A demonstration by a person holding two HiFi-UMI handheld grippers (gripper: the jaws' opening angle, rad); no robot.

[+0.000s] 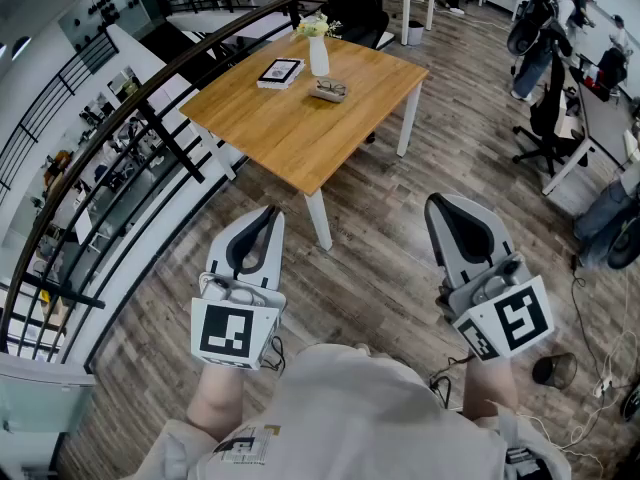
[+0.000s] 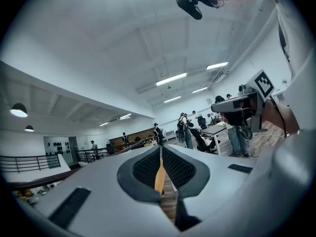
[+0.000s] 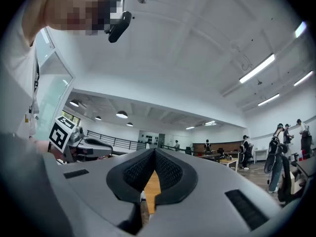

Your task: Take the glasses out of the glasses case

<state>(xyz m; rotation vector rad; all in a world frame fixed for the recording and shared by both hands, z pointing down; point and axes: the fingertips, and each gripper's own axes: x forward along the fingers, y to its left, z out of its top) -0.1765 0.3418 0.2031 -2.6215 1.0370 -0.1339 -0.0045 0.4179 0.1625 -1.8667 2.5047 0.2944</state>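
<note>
step: approach | left gripper [image 1: 266, 216], right gripper [image 1: 442, 206]: jaws pressed together, empty | small grey glasses case [image 1: 328, 90] well apart, on square light-wood table [image 1: 290, 133] | close in, spread jaws before reaching

Wooden table [image 1: 310, 118] on plank floor [image 1: 400, 258], railing [image 1: 130, 118] beside.

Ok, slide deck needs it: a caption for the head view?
Left gripper and right gripper, jaws shut and empty, face a wooden table holding a vase and glasses case.

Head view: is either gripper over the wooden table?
No, the left gripper and right gripper are both above the floor, short of the table.
</note>
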